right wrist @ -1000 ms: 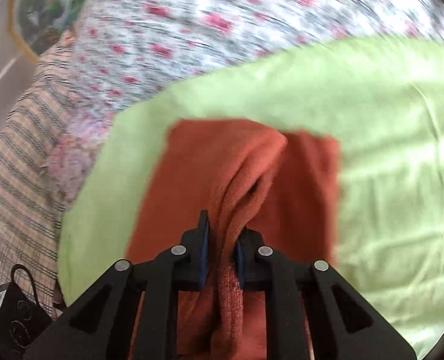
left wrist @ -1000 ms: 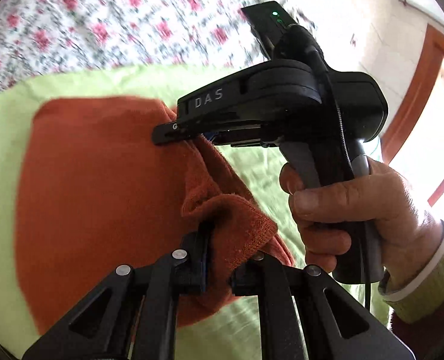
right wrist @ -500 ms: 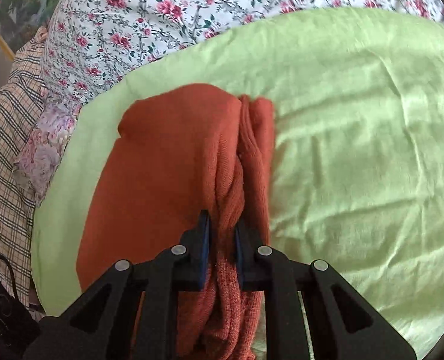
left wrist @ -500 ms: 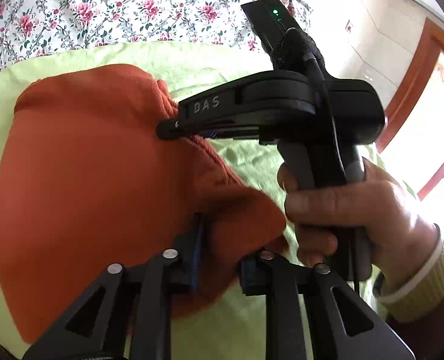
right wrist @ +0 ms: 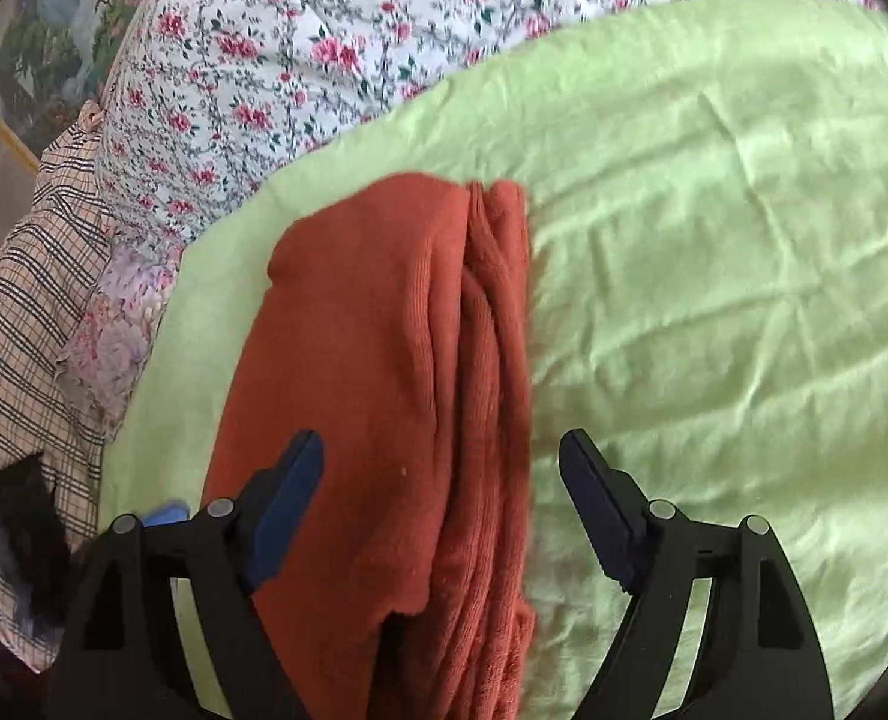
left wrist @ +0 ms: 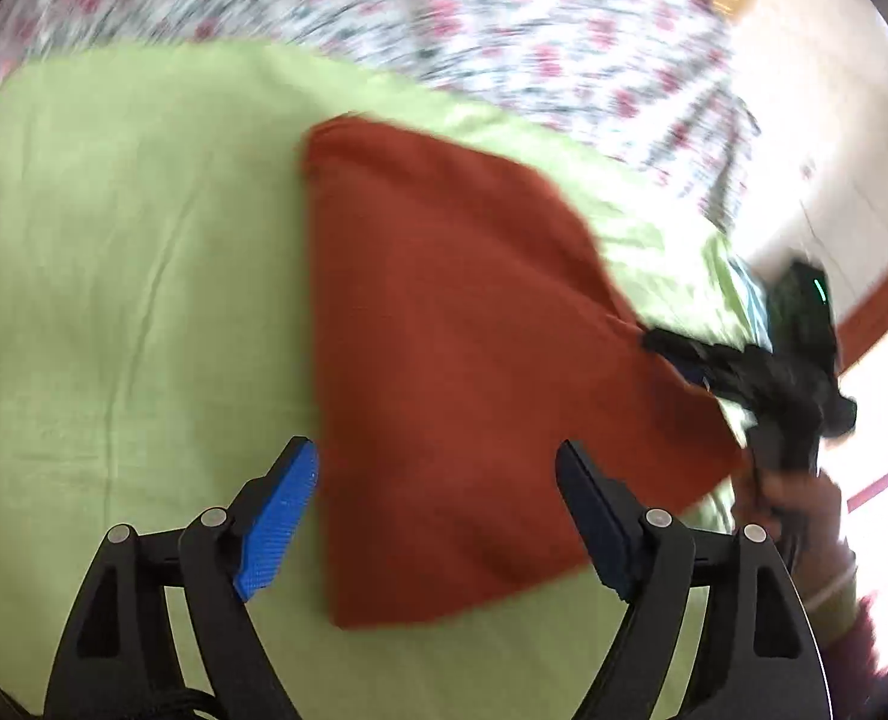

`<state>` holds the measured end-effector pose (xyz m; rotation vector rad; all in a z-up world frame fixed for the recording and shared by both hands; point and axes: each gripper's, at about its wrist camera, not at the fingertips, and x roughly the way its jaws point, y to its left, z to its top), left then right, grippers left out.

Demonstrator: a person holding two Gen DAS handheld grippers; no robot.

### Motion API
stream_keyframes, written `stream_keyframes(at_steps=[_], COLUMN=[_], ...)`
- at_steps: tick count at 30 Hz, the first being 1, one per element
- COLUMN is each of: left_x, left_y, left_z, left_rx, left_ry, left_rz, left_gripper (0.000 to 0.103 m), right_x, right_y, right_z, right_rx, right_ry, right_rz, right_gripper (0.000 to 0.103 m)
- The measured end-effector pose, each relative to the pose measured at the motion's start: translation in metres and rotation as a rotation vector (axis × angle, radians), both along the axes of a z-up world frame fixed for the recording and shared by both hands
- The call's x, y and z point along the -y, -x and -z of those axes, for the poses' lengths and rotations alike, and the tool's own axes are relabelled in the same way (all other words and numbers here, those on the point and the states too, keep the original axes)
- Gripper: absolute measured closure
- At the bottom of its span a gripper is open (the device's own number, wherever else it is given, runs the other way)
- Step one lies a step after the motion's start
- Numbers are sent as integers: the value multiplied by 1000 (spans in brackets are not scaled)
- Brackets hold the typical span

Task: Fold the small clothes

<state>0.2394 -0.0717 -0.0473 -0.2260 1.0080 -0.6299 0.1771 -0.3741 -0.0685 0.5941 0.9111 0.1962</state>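
Observation:
A rust-orange knit garment (left wrist: 462,360) lies folded on a light green sheet (left wrist: 114,252). My left gripper (left wrist: 438,516) is open and empty, its jaws wide apart above the garment's near edge. In the right wrist view the garment (right wrist: 372,372) lies flat with stacked folded edges along its right side. My right gripper (right wrist: 444,510) is open and empty, straddling the garment's near end. The right gripper also shows blurred in the left wrist view (left wrist: 672,348), at the garment's right corner.
A floral quilt (right wrist: 324,48) lies beyond the green sheet (right wrist: 714,300). A plaid cloth (right wrist: 18,312) and a dark object (right wrist: 18,540) sit at the left. A white wall and wooden door frame (left wrist: 876,300) are at the right.
Both grippers have opened and let go of the garment, which now lies flat and folded over. The left gripper has pulled back and swung; its view is motion-blurred.

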Motion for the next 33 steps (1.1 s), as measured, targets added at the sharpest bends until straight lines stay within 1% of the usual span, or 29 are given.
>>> stream_keyframes(at_steps=[1, 2, 4, 6, 7, 8, 9, 10, 11, 13, 14, 15, 17, 18, 20, 21, 25, 27, 29, 30, 33], left_x=[-4, -5, -4, 4, 8, 13, 17, 21, 24, 24, 22, 16, 3, -3, -19, -35, -93, -124, -141, -153, -169], left_y=[-12, -24, -42, -58, -61, -67, -71, -73, -76, -80, -78, -73, -56, -47, -29, -17, 19, 38, 51, 58, 65], left_z=[6, 11, 22, 37, 43, 45, 45, 46, 48, 50, 48, 42, 25, 15, 1, -7, -24, -25, -21, -14, 11], left_rx=[-40, -65, -105, -159, -170, -166, -147, -137, -134, -147, -136, -119, -73, -46, -3, 15, 51, 51, 42, 31, -28], left_ry=[35, 53, 68, 83, 86, 92, 95, 91, 92, 101, 115, 129, 120, 106, 85, 78, 56, 40, 21, 14, 11], left_rz=[4, 6, 12, 42, 54, 65, 76, 84, 95, 92, 91, 89, 83, 81, 81, 75, 38, 13, -2, -12, -34], left_gripper=[21, 21, 21, 21, 21, 21, 23, 34, 47, 70, 77, 77, 78, 79, 79, 79, 79, 79, 79, 79, 78], right_x=[-2, -3, -4, -4, -3, -4, -5, -7, -9, -12, -12, -15, -25, -29, -42, -51, -101, -127, -148, -160, -179], right_y=[0, -1, -5, -8, -9, -12, -14, -17, -18, -21, -22, -22, -15, -12, -4, 1, 23, 31, 38, 42, 47], right_z=[3, 5, 9, 12, 13, 14, 16, 18, 20, 22, 24, 24, 12, 8, -2, -7, -17, -17, -12, -6, 8], right_rx=[-8, -18, -28, -29, -31, -37, -44, -54, -59, -73, -84, -84, -63, -51, -21, -4, 40, 60, 66, 59, 27], right_ry=[1, 3, -11, -38, -48, -56, -63, -66, -61, -60, -81, -94, -44, -40, -74, -91, -128, -148, -174, -192, -203], right_rz=[-3, -7, -14, -26, -30, -38, -48, -60, -67, -69, -73, -74, -66, -66, -85, -101, -183, -227, -262, -280, -300], right_gripper=[22, 22, 22, 22, 22, 22, 23, 26, 30, 62, 66, 70, 76, 78, 79, 79, 79, 79, 79, 79, 79])
